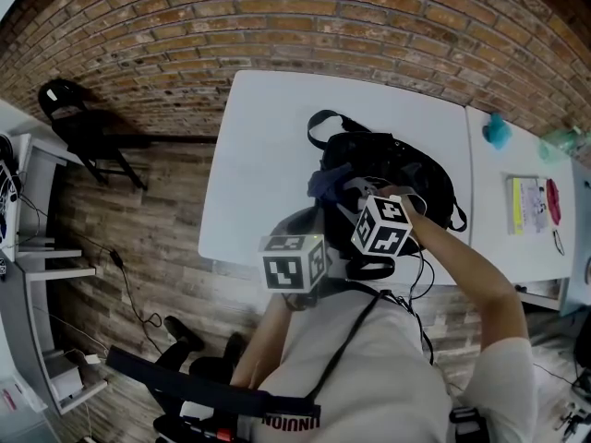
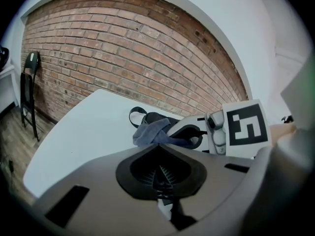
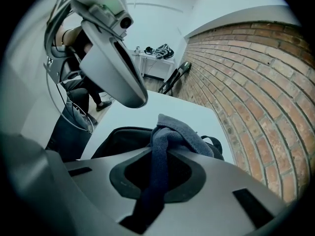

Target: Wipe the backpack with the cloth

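Note:
A black backpack (image 1: pixel 406 169) lies on the white table (image 1: pixel 268 146), its strap loop (image 1: pixel 319 127) toward the far side. My right gripper (image 1: pixel 346 192) is over the backpack's left part, shut on a blue-grey cloth (image 1: pixel 326 181). In the right gripper view the cloth (image 3: pixel 170 136) runs up through the jaws and bunches over the backpack (image 3: pixel 118 139). My left gripper (image 1: pixel 305 247) hovers at the table's near edge, beside the backpack. In the left gripper view it (image 2: pixel 160 175) is shut with nothing held, looking at the cloth (image 2: pixel 150 131) and the right gripper (image 2: pixel 221 132).
A second white table (image 1: pixel 517 238) adjoins on the right, bearing a teal object (image 1: pixel 497 132), a booklet (image 1: pixel 526 203) and a red item (image 1: pixel 552 199). A black chair (image 1: pixel 69 104) stands by the brick wall (image 1: pixel 277 17). A person (image 3: pixel 81 58) stands behind.

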Available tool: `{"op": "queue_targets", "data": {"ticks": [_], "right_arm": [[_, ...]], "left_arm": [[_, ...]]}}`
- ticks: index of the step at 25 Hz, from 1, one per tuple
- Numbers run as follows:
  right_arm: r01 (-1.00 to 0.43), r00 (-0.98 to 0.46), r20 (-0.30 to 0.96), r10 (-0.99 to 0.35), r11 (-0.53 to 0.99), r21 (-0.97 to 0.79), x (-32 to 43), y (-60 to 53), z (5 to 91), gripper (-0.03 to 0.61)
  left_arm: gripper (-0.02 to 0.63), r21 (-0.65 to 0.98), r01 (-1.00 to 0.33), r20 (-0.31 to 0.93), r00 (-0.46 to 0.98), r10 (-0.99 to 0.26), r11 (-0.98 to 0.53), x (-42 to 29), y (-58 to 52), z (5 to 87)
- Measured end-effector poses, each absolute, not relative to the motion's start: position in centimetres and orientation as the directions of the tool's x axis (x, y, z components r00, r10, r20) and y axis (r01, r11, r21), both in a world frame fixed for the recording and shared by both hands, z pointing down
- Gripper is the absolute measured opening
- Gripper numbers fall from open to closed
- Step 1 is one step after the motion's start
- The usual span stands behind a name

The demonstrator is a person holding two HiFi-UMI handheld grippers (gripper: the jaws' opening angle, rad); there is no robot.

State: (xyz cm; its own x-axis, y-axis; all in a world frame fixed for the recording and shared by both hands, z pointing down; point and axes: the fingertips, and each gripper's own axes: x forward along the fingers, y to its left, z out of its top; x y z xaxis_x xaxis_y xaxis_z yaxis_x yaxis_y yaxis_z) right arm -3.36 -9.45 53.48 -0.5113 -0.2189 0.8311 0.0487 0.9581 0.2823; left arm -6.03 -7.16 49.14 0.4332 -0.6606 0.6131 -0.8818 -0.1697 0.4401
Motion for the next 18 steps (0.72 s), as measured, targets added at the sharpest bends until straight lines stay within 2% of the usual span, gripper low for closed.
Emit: {"op": "queue_targets", "data": {"ticks": [18], "right_arm": [[0.134, -0.524, 0.844, -0.113, 0.968, 0.212, -2.9, -3.6, 54.2, 0.038]], "left_arm": [[0.005, 0.441, -0.879, 0.612, 0.442, -0.656, -0.180, -5.8, -7.3, 49.2]]}}
